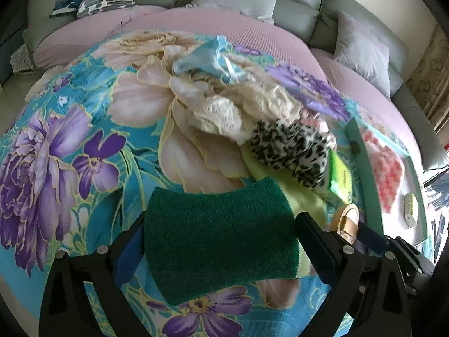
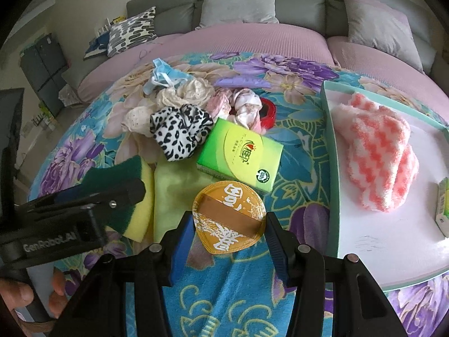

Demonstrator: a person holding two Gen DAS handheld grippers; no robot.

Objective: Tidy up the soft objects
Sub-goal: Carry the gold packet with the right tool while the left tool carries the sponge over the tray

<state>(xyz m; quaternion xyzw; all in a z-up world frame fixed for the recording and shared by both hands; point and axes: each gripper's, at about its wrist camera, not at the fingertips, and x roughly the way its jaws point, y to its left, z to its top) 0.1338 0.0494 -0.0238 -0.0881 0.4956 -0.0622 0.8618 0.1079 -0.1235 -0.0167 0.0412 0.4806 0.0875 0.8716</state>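
Sponge hiding the blanket under it in the left wrist view; its yellow layer showing only as a sliver at the right edge. Gold puff mostly hidden behind the left gripper's right finger. Tissue pack half covered by the leopard scrunchie. Tray washed out by glare, small box inside too blurred to read. In the right wrist view, same box cut off by the frame edge. Red item partly buried behind pink cloth; kind unclear. Hand at bottom left cropped by the dark rim. Print on the pack too small to read.
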